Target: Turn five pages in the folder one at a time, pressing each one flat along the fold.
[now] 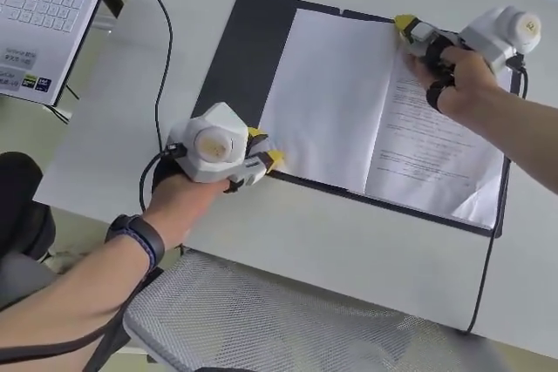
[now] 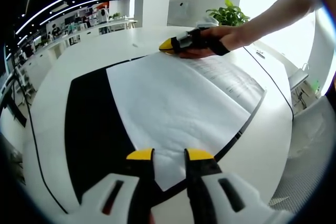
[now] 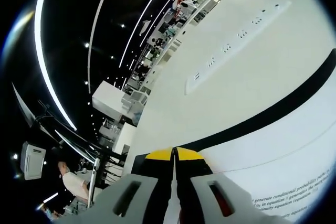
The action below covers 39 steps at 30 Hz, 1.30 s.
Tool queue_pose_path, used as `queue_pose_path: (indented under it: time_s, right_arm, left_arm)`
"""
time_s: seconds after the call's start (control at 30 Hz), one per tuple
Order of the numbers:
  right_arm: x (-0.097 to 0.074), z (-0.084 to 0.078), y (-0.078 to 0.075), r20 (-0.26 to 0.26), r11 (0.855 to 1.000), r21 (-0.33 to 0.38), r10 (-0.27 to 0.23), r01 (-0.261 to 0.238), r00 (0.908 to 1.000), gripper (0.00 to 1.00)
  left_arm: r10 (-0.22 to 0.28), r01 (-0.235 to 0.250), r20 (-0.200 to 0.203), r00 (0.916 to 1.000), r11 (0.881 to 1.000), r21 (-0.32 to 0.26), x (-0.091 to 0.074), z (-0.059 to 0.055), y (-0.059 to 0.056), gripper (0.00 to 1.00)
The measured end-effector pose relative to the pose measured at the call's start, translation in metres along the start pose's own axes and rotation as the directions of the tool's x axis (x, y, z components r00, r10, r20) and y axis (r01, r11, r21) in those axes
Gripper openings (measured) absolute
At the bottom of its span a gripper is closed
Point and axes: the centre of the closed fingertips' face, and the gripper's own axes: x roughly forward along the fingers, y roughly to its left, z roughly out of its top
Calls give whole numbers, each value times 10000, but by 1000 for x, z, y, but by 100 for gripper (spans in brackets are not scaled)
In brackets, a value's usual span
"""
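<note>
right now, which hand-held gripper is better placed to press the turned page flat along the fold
Right, probably: the right hand-held gripper rests shut at the far end of the fold, ready to run down it. The left hand-held gripper is at the near corner of the turned page, away from it.

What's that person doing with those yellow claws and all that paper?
A person holds a claw in each hand over an open black folder on a white table. The right claw, shut, rests at the top of the fold, beside the printed page. The left claw, jaws a little apart, sits at the near corner of the blank page.
</note>
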Motion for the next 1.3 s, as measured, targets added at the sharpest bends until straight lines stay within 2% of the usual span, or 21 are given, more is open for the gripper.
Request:
queue_pose_path:
  time_s: [0.13,0.3,0.37,0.47,0.5,0.67,0.7,0.83,0.93,1.17,1.3]
  right_arm:
    - [-9,-12,5,-540,9989,-297,358,-374,9979,0]
    - [-22,-31,12,-1299,9925,-903,700,-822,9890,0]
    - [-31,-43,19,-1766,9844,-1328,913,-1156,9800,0]
    - [-42,-56,27,-2006,9812,-1303,1142,-1420,9730,0]
    - [-42,-55,24,-2029,9810,-1297,1159,-1440,9723,0]
    - [-50,-69,27,-2663,9691,-1542,1469,-1925,9526,0]
    - [-56,-74,33,-2727,9669,-1594,1509,-1993,9502,0]
    - [-64,-83,38,-3012,9617,-1533,1736,-2273,9376,0]
    - [-66,-85,37,-3064,9607,-1416,1868,-2387,9334,0]
    - [-86,-107,50,-3245,9585,-1235,2058,-2571,9232,0]
    - [-95,-120,56,-3503,9549,-1227,2134,-2705,9120,0]
  left_arm:
    - [8,-8,24,10000,10000,-57,0,0,0,21]
    - [-22,24,103,9999,9998,-178,-2,1,-1,21]
    - [-33,34,74,10000,9999,-155,-2,1,-1,20]
    - [-91,92,76,9999,9999,-84,-3,1,-2,21]
    - [-123,123,82,9999,9999,-83,-3,1,-3,22]
    - [-183,183,30,9998,9998,34,-3,1,-3,22]
    - [-184,184,32,9998,9998,26,-3,1,-3,22]
    - [-178,178,26,9998,9998,27,-3,1,-4,23]
    - [-176,176,50,9998,9998,-3,-3,1,-4,23]
    - [-180,180,30,9998,9998,24,-4,1,-4,23]
    - [-172,172,28,9998,9998,31,-4,1,-5,23]
